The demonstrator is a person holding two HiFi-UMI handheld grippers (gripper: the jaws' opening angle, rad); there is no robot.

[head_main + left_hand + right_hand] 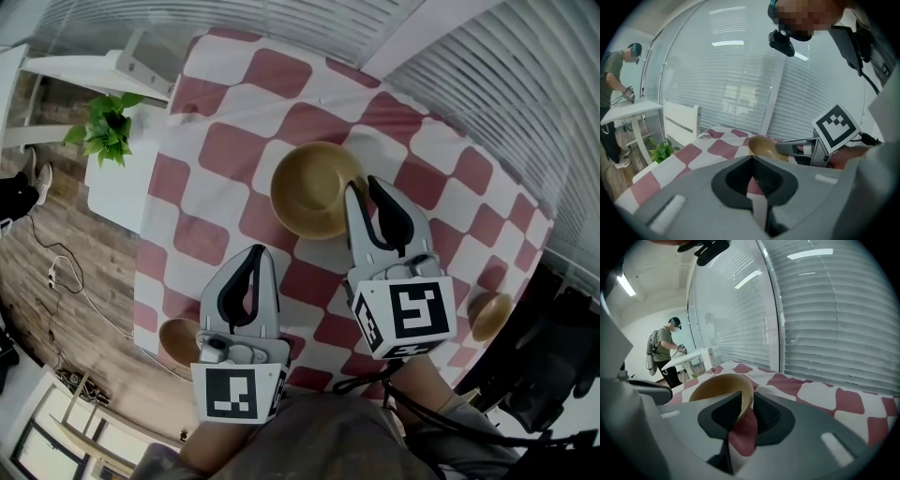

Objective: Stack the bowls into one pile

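Note:
A big tan bowl [314, 187] is in the middle of the red-and-white checked table [225, 150]. My right gripper [363, 184] is shut on its near right rim; in the right gripper view the rim of the bowl [722, 387] runs between the pads of the gripper [747, 397]. A small tan bowl [176, 339] sits at the table's near left edge, partly hidden behind my left gripper. Another small bowl [490, 316] sits at the near right edge. My left gripper [261, 249] hovers over the cloth, shut and holding nothing. The left gripper view shows the big bowl [761, 146] beyond the gripper [752, 159].
A potted plant [106, 127] stands on a white side table [112, 187] left of the checked table. Slatted blinds [525, 103] run along the far and right sides. A person [663, 352] works at a white desk in the background. Cables lie on the wooden floor [66, 272].

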